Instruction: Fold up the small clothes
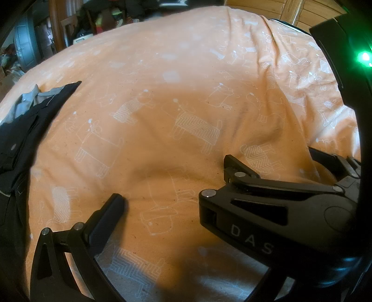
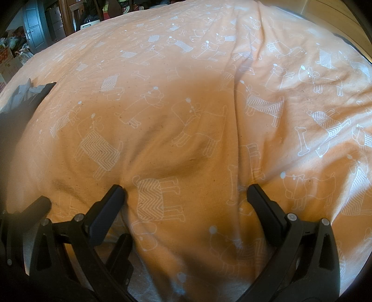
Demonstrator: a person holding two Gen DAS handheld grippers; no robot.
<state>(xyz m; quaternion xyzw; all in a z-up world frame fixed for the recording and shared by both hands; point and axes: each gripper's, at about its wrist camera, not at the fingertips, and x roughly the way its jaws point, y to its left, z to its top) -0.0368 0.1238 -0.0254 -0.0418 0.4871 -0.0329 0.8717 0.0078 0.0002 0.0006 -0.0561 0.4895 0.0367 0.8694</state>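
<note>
Dark clothes (image 1: 21,130) lay well off to the left of both sets of jaws, on the orange bedspread (image 1: 186,81), long axis running away from me. My left gripper (image 1: 160,197) sat nearer to them, I judged; my right gripper (image 2: 186,189) farther. Both stood spread wide and empty, resting on bare bedspread.

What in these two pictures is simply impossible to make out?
- Dark garment: cut off by the left edge in both views, so its type is unclear.
- Left hand-held gripper, left wrist view: its right finger is hidden behind the right hand-held gripper body.
- Room clutter beyond the bedspread: too small and blurred.
</note>
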